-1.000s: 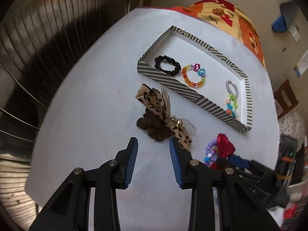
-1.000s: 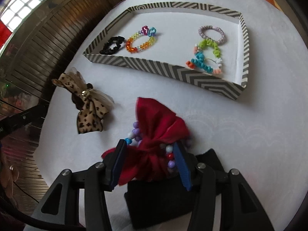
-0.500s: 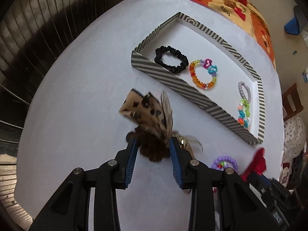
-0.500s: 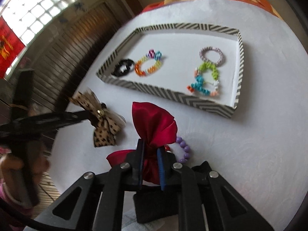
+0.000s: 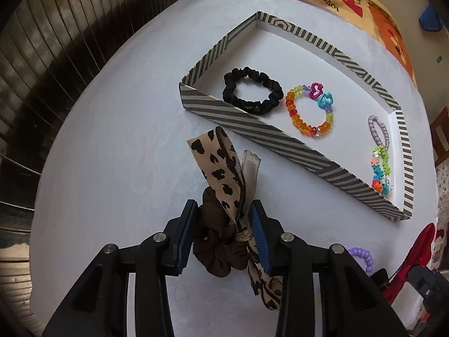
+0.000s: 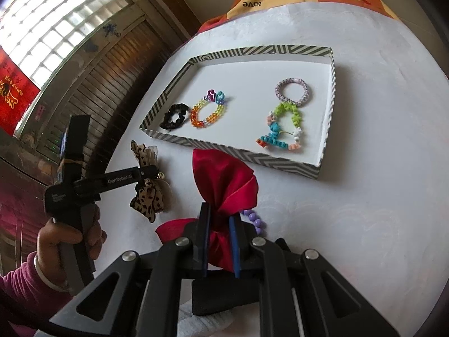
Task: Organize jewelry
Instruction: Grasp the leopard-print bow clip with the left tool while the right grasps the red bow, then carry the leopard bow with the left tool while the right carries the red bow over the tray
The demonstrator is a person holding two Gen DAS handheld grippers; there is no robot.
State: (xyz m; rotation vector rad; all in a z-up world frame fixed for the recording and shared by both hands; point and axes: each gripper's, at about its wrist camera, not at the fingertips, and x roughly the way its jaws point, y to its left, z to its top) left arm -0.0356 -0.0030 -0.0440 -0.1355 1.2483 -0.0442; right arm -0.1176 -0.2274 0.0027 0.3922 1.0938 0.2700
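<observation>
The left gripper (image 5: 223, 234) is clamping the leopard bow scrunchie (image 5: 224, 193) — its long axis is running toward 11 o'clock, tail dangling, likely to be snagging the striped tray (image 5: 252, 126) wall. The right gripper (image 6: 219, 238) is pinching the red bow (image 6: 224, 185), pointing at 12 — purple beads (image 6: 254, 219) may be dragging along.

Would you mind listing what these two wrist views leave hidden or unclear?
- Purple bead bracelet: right wrist view, mostly hidden behind the red bow; left wrist view, cut off by the gripper body.
- Black object under the right gripper: unidentifiable, covered by the gripper.
- Brown scrunchie: partly hidden by the leopard-print ribbon in the left gripper.
</observation>
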